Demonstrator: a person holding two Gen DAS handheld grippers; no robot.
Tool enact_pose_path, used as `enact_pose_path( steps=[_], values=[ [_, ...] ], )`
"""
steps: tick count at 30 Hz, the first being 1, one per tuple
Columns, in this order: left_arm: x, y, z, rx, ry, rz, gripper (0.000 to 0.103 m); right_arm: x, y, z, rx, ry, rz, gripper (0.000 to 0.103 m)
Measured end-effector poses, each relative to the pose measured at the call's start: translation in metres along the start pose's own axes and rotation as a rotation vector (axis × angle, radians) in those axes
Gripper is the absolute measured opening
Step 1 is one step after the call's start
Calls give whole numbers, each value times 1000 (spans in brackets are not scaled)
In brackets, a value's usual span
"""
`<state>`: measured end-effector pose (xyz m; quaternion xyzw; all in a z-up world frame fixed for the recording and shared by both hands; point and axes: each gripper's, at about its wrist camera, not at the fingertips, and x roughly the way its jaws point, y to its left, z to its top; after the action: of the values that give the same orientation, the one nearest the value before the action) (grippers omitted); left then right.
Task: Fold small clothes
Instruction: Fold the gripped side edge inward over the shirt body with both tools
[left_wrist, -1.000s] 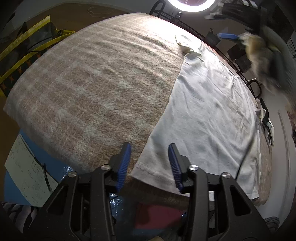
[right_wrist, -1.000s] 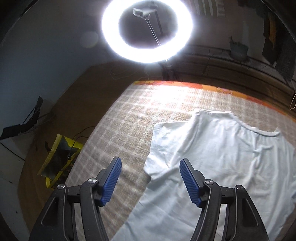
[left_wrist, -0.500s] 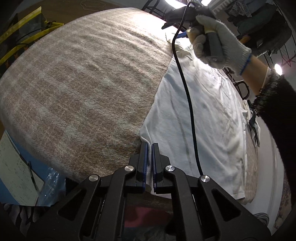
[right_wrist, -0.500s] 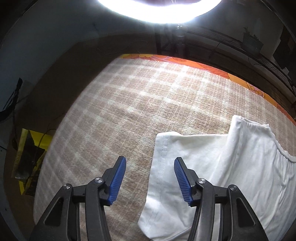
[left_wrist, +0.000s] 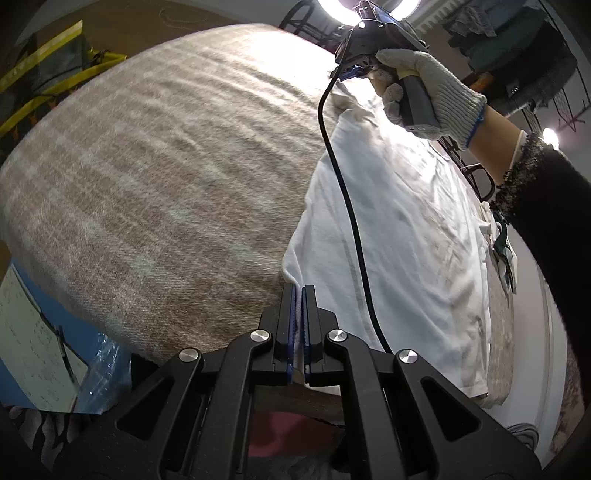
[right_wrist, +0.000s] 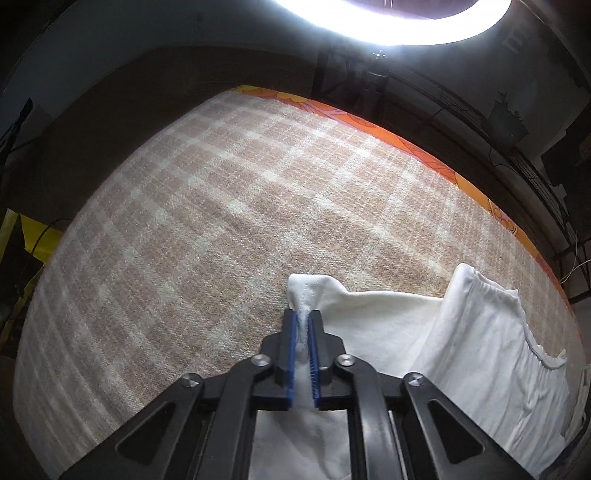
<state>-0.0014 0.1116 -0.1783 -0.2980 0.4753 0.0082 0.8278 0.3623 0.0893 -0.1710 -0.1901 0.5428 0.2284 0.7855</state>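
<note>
The left tongs (left_wrist: 298, 291), low in the frame's middle, are clamped on the near hem corner of the white T-shirt (left_wrist: 406, 229). The right tongs (right_wrist: 302, 321) have just been closing and now pinch a bunched sleeve edge of the shirt between their blue pads (right_wrist: 291, 332). The shirt lies spread over the right half of the checked beige blanket (left_wrist: 166, 184) covering the surface. In the left view's upper right, a gloved hand (left_wrist: 424, 88) grips the other tool, its black cable (left_wrist: 351, 221) trailing across the shirt
</note>
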Motion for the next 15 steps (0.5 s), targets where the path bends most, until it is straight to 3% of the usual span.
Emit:
enact_pose_path(
  steps=[10, 15],
  values=[
    [-13, -25, -5, 95, -37, -15, 0, -43, -57, -3, 105, -130, 119, 1],
    [-15, -55, -12, 176, -50, -40, 0, -64, -93, -21, 169, -211, 201, 1]
  ],
)
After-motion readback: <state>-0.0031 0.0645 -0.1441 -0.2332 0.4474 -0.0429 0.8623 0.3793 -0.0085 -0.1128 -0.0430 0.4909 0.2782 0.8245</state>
